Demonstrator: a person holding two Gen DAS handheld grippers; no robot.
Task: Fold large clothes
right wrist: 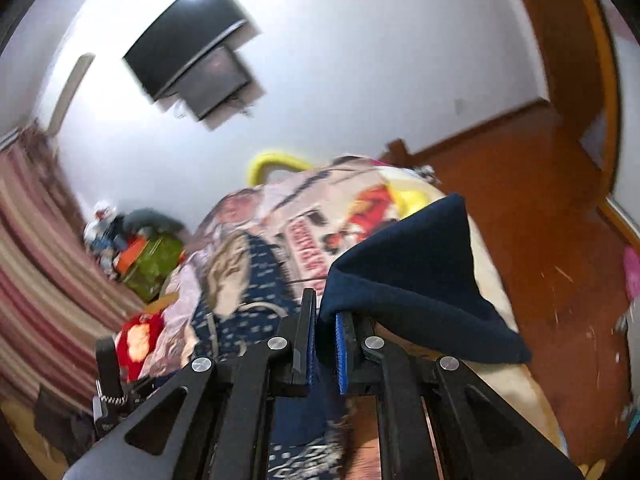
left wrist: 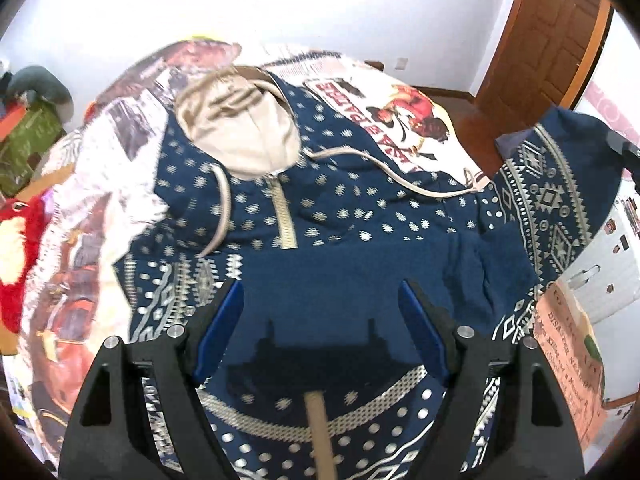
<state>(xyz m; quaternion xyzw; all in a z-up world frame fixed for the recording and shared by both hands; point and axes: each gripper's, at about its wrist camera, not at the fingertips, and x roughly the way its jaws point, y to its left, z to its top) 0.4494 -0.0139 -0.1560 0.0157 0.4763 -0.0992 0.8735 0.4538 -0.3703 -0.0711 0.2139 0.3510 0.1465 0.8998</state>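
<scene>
Hovering with fingers wide and empty, the left gripper (left wrist: 320, 320) overlooks a navy patterned hoodie (left wrist: 340, 208) spread across the printed bedspread (left wrist: 400, 100). In the right wrist view, the right gripper (right wrist: 324, 320) pinches the hoodie's sleeve, apparently lifted for folding inward; bare bedspread beyond leaves room.

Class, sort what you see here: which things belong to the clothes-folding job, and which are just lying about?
Part of the job:
- blue patterned hoodie
- right hand-held gripper, shut on its sleeve
- left hand-held gripper, open

Lying about:
- printed blanket
- red plush toy
- wall television
</scene>
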